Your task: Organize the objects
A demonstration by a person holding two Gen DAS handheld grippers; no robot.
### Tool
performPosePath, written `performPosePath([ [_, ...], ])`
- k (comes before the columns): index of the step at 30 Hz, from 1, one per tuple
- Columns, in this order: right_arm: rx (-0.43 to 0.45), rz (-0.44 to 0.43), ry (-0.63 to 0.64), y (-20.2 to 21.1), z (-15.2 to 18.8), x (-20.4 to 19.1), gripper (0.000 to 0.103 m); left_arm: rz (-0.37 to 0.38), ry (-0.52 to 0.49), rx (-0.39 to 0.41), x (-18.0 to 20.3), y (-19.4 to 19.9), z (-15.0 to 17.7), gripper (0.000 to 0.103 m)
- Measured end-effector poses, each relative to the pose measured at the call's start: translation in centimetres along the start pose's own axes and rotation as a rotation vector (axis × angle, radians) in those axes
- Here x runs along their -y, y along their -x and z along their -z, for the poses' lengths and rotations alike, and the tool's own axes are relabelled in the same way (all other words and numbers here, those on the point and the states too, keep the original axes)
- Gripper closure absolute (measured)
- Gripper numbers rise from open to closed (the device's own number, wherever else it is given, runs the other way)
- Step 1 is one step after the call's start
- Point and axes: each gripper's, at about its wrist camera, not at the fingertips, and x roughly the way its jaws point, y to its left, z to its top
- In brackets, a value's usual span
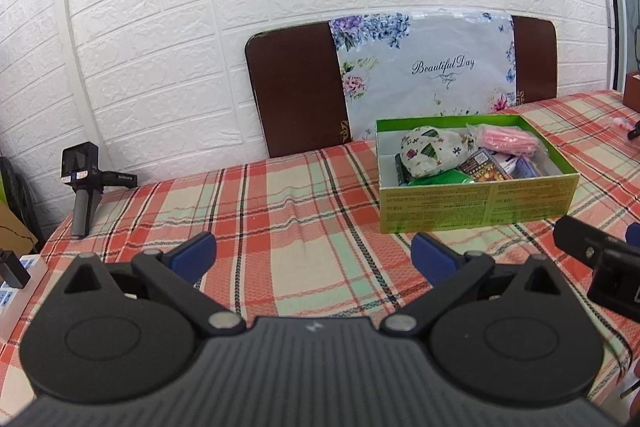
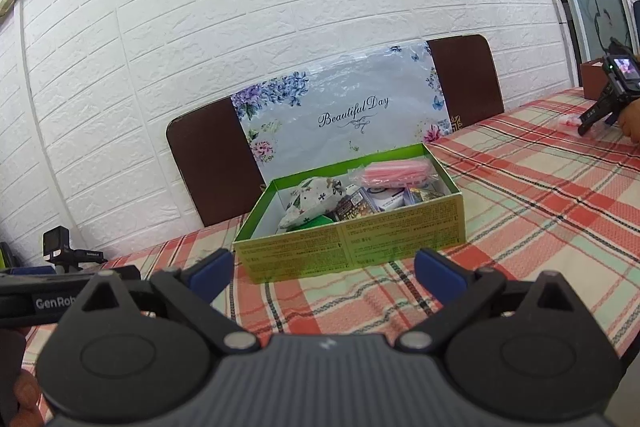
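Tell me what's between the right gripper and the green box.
Only bare plaid tablecloth lies between the right gripper and the green box, per the right wrist view.

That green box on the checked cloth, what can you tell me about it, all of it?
The green box is an open, lidless, shallow cardboard carton, bright green inside, paler yellow-green outside with small printed text. It sits flat on the plaid tablecloth, in front of a floral bag. Inside lie a patterned fabric pouch, a pink packet and several small printed packs. Neither gripper touches it.
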Motion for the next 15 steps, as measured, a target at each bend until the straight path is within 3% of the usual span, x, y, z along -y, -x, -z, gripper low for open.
performPosePath([
  [15, -0.02, 0.001, -0.026, -0.44, 0.26, 0.98, 0.002, 0.052, -0.02, -0.096, 0.8, -0.38, 0.19, 0.0],
])
